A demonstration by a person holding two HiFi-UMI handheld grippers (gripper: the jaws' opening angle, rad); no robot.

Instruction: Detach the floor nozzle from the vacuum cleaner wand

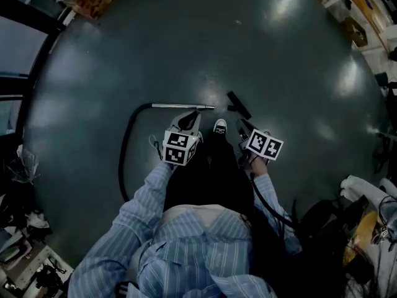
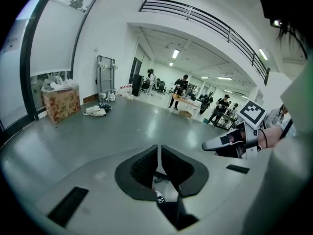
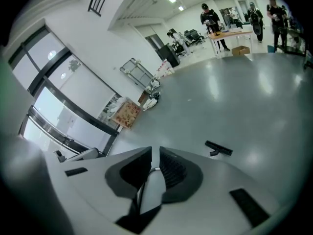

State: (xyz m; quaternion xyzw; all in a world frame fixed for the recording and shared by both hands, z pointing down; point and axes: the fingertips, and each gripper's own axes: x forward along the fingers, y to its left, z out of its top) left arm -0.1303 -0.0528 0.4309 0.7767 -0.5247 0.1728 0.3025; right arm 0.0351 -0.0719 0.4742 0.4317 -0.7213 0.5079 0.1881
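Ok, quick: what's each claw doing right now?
Left claw: closed, holding nothing.
Right claw: closed to a narrow slit, holding nothing.

I read a black nozzle (image 1: pixel 239 105), silver wand (image 1: pixel 180 106), black hose (image 1: pixel 126 144), grey-green floor (image 1: pixel 186 42) and blue-striped sleeves (image 1: pixel 146 194).

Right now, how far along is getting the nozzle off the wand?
Done: the nozzle lies on the floor, apart from the wand. In hand: nothing; the left tongs and right tongs are shut and empty. Left: nothing that I can see.
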